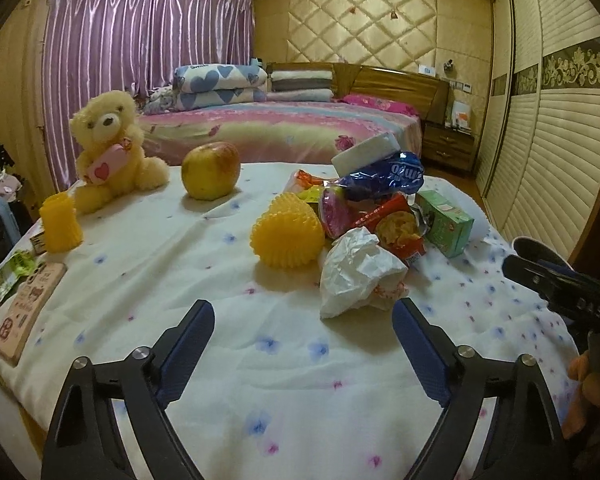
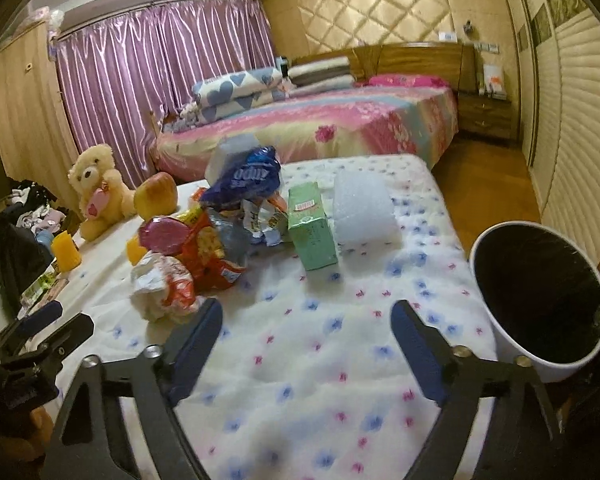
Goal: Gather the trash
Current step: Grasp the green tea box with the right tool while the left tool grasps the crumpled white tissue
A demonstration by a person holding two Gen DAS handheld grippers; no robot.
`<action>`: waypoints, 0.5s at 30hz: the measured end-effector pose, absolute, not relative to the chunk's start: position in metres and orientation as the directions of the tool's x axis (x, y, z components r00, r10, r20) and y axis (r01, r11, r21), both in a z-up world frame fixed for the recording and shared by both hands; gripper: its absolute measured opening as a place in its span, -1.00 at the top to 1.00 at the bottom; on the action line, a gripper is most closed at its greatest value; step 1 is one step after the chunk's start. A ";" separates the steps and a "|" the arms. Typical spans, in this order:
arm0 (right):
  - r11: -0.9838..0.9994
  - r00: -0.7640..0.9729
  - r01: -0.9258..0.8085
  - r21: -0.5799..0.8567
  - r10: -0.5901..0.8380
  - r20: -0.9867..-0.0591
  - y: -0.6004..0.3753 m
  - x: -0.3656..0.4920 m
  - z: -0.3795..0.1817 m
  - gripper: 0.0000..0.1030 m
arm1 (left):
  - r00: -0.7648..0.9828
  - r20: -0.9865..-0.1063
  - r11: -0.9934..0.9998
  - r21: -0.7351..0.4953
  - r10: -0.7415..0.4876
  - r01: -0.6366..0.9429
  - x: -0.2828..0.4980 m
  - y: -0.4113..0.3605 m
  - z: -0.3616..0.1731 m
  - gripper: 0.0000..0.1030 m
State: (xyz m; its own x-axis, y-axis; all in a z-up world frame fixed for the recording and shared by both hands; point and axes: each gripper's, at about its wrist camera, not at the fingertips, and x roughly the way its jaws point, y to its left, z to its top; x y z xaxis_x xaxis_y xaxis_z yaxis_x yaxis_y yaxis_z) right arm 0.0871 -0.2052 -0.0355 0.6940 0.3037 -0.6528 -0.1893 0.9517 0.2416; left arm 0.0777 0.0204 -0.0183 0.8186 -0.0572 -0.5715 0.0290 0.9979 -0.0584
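A pile of trash lies on the flowered cloth: a crumpled white paper (image 1: 358, 272) (image 2: 160, 284), a red snack bag (image 1: 396, 224) (image 2: 210, 252), a blue wrapper (image 1: 384, 178) (image 2: 246, 176), a green carton (image 1: 446, 222) (image 2: 312, 226) and a yellow foam net (image 1: 286, 234). My left gripper (image 1: 304, 316) is open and empty, just short of the white paper. My right gripper (image 2: 306, 318) is open and empty, right of the pile. A white bin with a black liner (image 2: 540, 300) stands at the right edge.
A teddy bear (image 1: 108, 152), an apple (image 1: 210, 170), a second yellow foam net (image 1: 60, 222) and a phone case (image 1: 28, 312) sit at the left. A clear plastic piece (image 2: 364, 210) lies beyond the carton. A bed stands behind, wardrobes at the right.
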 end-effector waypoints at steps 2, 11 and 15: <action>0.951 0.677 -0.189 0.245 0.307 -0.668 -0.205 0.098 -0.039 -0.45 | 0.813 -0.579 0.998 -0.060 -0.064 0.035 0.087 0.019 -0.021 -0.68; 0.945 0.631 -0.191 0.265 0.325 -0.704 -0.206 0.138 -0.051 -0.18 | 0.768 -0.634 0.996 -0.071 -0.093 0.062 0.123 0.009 -0.035 -0.39; 0.941 0.603 -0.197 0.274 0.337 -0.723 -0.205 0.154 -0.059 -0.01 | 0.745 -0.654 0.991 -0.091 -0.132 0.097 0.135 0.005 -0.040 -0.29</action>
